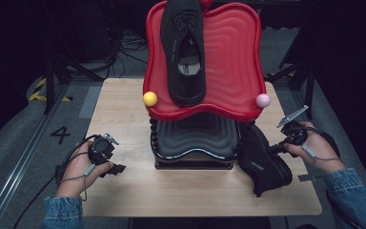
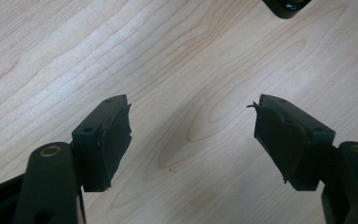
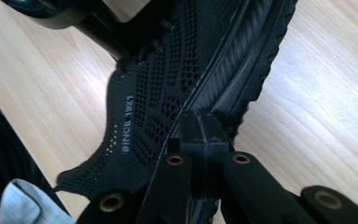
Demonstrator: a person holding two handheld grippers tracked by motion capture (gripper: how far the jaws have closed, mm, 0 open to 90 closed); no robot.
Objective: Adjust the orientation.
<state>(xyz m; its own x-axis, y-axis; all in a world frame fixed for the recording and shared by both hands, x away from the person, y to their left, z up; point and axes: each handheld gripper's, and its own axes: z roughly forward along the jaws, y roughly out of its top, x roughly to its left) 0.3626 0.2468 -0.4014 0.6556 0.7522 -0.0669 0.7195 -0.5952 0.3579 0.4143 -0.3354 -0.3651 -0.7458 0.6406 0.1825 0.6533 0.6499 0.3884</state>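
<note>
High view: the right gripper [image 1: 280,147] meets the near shoe [image 1: 263,160], which lies on the table [image 1: 124,105] just right of the black stand [image 1: 195,143], tipped on its side. Its long axis runs from the stand's right corner toward the table's near right edge, so the right hand is much the nearer; the left gripper [image 1: 116,168] rests well apart, across the stand. In the right gripper view the jaws are pressed together on the shoe [image 3: 177,84] at the edge of its sole, the knit upper spreading left and the ribbed sole right. In the left gripper view the jaws stand wide apart over bare wood. A second shoe [image 1: 183,47] lies on the red tray [image 1: 233,57] above, toe toward the person. Lifting the held shoe up beside it looks like the coming move.
</note>
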